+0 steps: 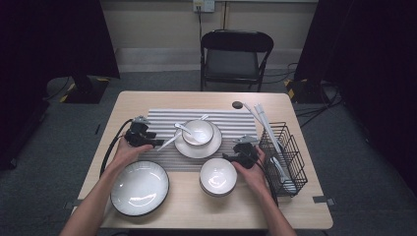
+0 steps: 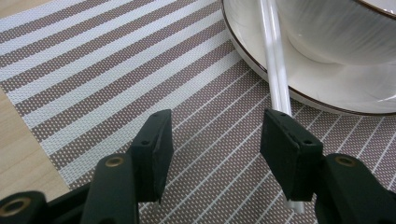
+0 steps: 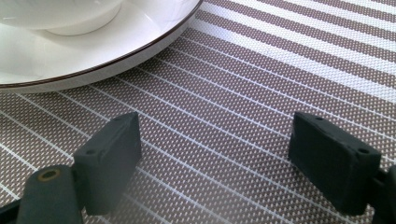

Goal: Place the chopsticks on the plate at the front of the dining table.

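Chopsticks (image 2: 275,60), a white pair lying side by side, rest with their far ends propped on the rim of the white saucer (image 1: 184,147) and their near ends down on the striped placemat (image 2: 116,79), just beside the left gripper (image 2: 215,140). That gripper's jaws stand partly open with nothing between the pads; the sticks run past the outer side of the right-hand jaw, close against it though I cannot tell whether they touch. The right gripper (image 3: 215,158) hovers low over the mat near the saucer's edge, jaws wide apart and empty. I judge the pair to be light, stiff and slick, probably glazed or plastic, so they would roll or slide apart under a careless pinch; the best hold looks to be across both sticks together on the sloping stretch just clear of the saucer, where they are lifted off the weave and the pads can get beneath them. The mat is a coarse woven mesh in brown and pale bands. On the saucer sits a white bowl (image 1: 199,130) with a dark rim line and a white spoon (image 1: 183,129) leaning in it. Nearer the person are a wide ribbed plate (image 1: 140,188) and a smaller bowl (image 1: 218,177), both glossy and breakable; a black wire basket (image 1: 285,157) stands at the right.
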`<action>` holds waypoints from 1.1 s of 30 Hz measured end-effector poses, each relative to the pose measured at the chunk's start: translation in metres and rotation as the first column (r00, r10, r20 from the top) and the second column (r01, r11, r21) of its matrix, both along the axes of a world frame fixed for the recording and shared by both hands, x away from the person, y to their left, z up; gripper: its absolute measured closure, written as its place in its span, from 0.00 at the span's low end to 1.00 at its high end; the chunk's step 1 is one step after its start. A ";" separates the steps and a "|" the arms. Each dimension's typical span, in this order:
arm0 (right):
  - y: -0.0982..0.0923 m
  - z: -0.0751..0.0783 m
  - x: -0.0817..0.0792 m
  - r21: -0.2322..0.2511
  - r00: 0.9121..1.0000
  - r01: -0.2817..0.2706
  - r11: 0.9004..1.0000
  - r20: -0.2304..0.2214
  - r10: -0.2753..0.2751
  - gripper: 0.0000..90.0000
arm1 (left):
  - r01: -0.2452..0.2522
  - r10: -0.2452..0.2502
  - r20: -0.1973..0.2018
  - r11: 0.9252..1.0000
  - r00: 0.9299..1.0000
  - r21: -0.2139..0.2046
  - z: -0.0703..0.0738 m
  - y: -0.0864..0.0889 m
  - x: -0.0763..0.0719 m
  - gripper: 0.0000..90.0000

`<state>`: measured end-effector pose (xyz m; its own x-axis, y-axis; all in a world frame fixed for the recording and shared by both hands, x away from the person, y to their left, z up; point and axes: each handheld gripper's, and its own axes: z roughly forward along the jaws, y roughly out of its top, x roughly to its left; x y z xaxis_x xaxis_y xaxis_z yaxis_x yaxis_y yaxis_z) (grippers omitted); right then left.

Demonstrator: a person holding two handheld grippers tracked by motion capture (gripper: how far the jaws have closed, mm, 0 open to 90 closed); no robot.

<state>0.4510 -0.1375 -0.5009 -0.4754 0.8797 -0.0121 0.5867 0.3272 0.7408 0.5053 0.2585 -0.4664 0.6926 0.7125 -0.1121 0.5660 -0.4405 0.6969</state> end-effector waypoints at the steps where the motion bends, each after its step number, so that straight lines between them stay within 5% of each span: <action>1: 0.000 0.000 0.000 0.000 1.000 0.000 1.000 0.000 0.000 0.18 | -0.003 0.003 -0.001 1.000 1.000 -0.003 0.000 -0.001 0.000 0.48; 33: 0.000 0.000 0.000 -0.002 1.000 0.000 1.000 0.002 0.000 0.18 | 0.010 -0.010 -0.019 0.999 1.000 0.038 0.003 -0.013 -0.010 0.34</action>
<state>0.4509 -0.1375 -0.5010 -0.4753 0.8797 -0.0152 0.5851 0.3289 0.7413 0.4954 0.2456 -0.4630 0.6977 0.7096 -0.0983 0.5743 -0.4721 0.6688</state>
